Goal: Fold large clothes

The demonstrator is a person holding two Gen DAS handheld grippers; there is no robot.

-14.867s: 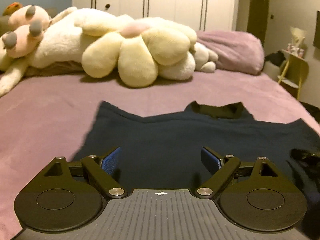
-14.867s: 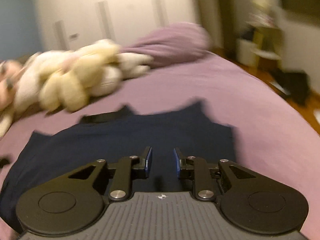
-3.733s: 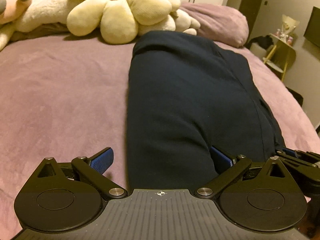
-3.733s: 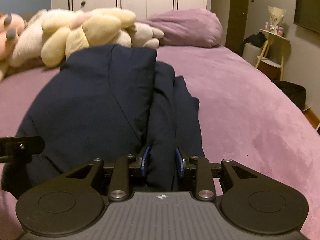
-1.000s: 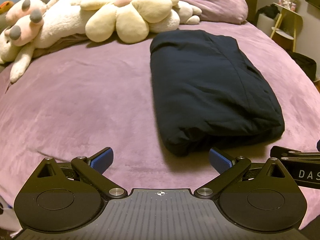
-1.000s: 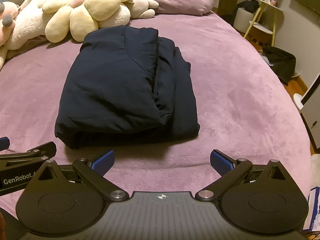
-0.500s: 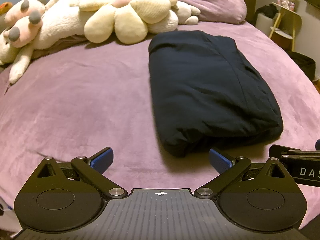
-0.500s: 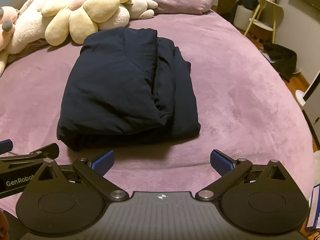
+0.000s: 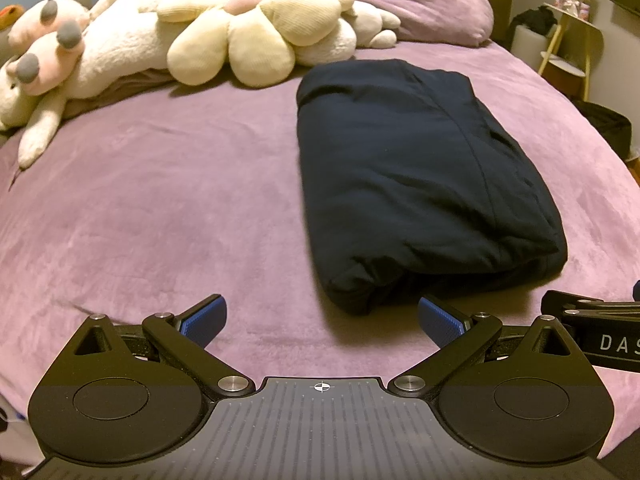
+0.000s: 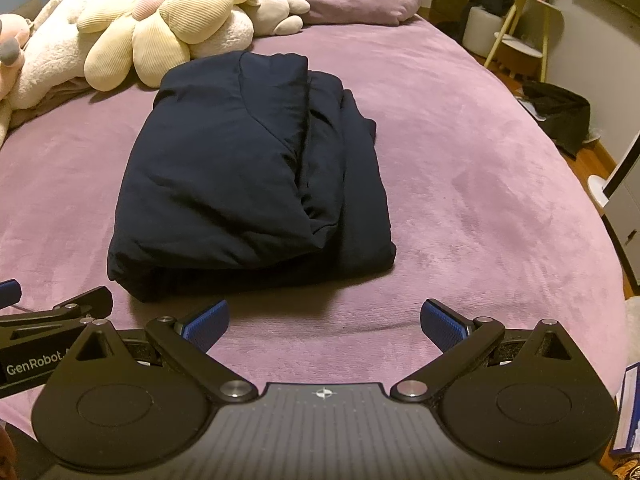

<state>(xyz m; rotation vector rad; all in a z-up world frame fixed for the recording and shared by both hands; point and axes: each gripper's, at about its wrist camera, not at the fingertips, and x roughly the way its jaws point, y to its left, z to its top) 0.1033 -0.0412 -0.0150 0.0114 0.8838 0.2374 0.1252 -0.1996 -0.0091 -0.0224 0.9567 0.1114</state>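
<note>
A dark navy garment (image 9: 420, 168) lies folded into a thick rectangular bundle on the purple bed (image 9: 160, 200); it also shows in the right wrist view (image 10: 248, 168) with layered edges on its right side. My left gripper (image 9: 322, 318) is open and empty, held back from the bundle's near edge. My right gripper (image 10: 324, 322) is open and empty, just short of the bundle's near edge. Each gripper shows at the edge of the other's view.
Cream and white plush toys (image 9: 240, 28) and a purple pillow (image 9: 432, 8) lie along the far side of the bed. A yellow side table (image 10: 520, 24) and a dark bag (image 10: 560, 112) stand on the floor to the right.
Since 3.7 s ago the right gripper has let go of the garment and opened, and both grippers have pulled back. In the last second both views hardly shift.
</note>
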